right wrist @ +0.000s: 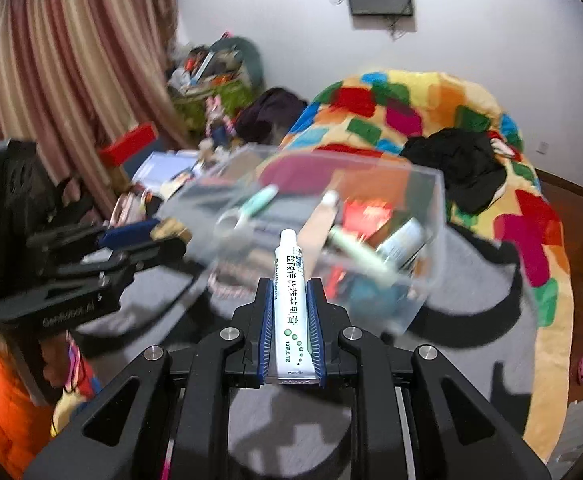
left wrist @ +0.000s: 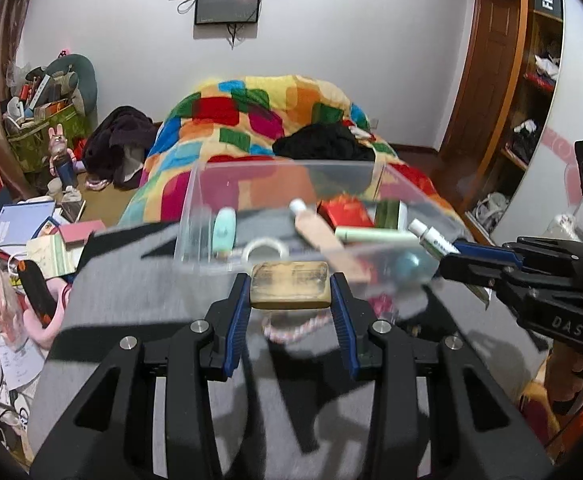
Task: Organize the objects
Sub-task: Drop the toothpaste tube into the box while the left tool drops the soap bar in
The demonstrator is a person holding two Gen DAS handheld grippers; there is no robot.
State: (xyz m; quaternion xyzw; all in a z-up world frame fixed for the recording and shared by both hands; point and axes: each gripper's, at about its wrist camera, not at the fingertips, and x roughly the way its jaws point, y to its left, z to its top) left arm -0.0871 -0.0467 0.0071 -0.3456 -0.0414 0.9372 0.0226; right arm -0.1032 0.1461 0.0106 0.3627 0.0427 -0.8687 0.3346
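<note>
A clear plastic bin [left wrist: 195, 200] stands on a grey cloth on the bed; it holds a mint bottle [left wrist: 224, 232], a tan tube [left wrist: 323, 240], a pale green tube [left wrist: 371, 235], a tape ring [left wrist: 265, 249] and red packets. My left gripper [left wrist: 290, 290] is shut on a tan wooden block [left wrist: 289, 285] at the bin's near wall. My right gripper [right wrist: 290, 286] is shut on a white ointment tube [right wrist: 290, 280], its cap pointing at the bin [right wrist: 431, 208]. The right gripper shows at the right of the left wrist view [left wrist: 451, 258], the left gripper at the left of the right wrist view [right wrist: 171, 240].
A colourful patchwork quilt [left wrist: 251, 120] with black clothes [left wrist: 323, 142] lies behind the bin. Books, boxes and clutter [left wrist: 43, 232] cover the floor at left. A wooden shelf unit [left wrist: 531, 100] stands at right. Striped curtains [right wrist: 71, 60] hang at left.
</note>
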